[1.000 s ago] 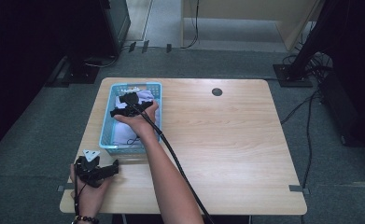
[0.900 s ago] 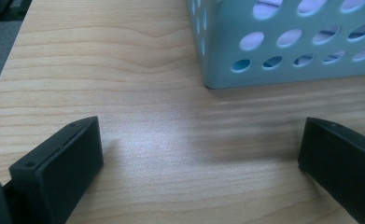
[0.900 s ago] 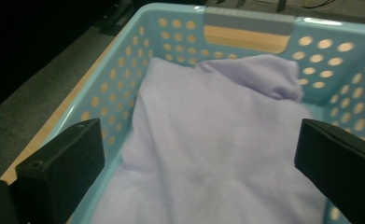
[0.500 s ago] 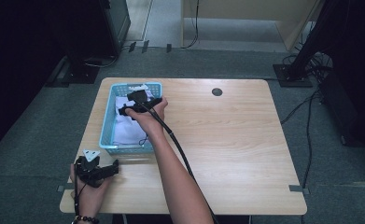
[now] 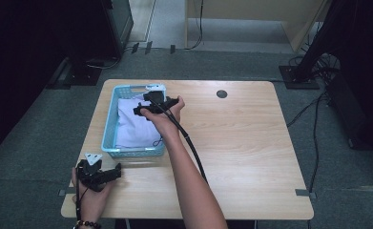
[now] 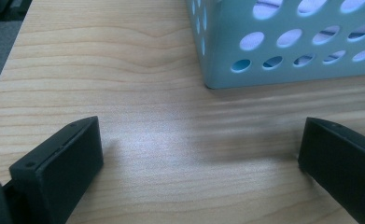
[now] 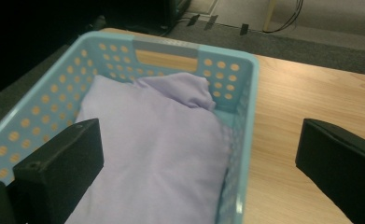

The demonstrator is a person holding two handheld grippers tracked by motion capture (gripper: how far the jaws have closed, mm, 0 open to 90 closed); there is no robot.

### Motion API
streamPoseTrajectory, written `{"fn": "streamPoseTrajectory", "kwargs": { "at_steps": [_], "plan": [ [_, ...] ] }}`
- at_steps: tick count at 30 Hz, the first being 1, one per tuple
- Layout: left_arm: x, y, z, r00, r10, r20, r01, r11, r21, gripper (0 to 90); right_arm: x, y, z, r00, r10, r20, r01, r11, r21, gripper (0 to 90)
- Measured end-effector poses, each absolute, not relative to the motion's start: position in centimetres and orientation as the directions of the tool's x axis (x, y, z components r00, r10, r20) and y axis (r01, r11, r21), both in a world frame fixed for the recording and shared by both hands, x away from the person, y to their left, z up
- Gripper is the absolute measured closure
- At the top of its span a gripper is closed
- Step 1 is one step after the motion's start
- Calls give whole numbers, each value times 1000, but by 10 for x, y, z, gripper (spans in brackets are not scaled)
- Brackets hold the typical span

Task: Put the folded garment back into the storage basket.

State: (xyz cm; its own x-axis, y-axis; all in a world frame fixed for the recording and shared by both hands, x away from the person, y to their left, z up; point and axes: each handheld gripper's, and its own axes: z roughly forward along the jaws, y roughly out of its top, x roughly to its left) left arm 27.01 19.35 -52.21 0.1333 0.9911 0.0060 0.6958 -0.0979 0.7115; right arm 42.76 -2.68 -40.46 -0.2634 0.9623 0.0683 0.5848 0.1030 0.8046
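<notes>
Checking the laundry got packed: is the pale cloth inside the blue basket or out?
Inside: the pale lilac cloth lies bunched within the perforated light-blue plastic basket's walls.

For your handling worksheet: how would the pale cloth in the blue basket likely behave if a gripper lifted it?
The cloth looks soft and creased, so it would probably drape and sag rather than hold shape. It seems light. The perforated basket might shift if the cloth drags.

No writing, label, brand mark or number can be read on anything here — not on the blue basket [image 7: 245,93], not on the pale cloth [image 7: 161,140] lying in it, not on the wooden table [image 5: 241,143].
</notes>
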Motion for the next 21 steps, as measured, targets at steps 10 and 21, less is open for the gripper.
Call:
{"fn": "streamPoseTrajectory", "kwargs": {
  "at_steps": [10,21],
  "plan": [
    [270,193,-522,133,991,6,695,-98,712,0,429,-57,-409,-217,974,71,588,72,806,0],
    [270,193,-522,133,991,6,696,-97,712,0,426,-92,-423,-158,984,78,599,32,800,0]
  ]
}}
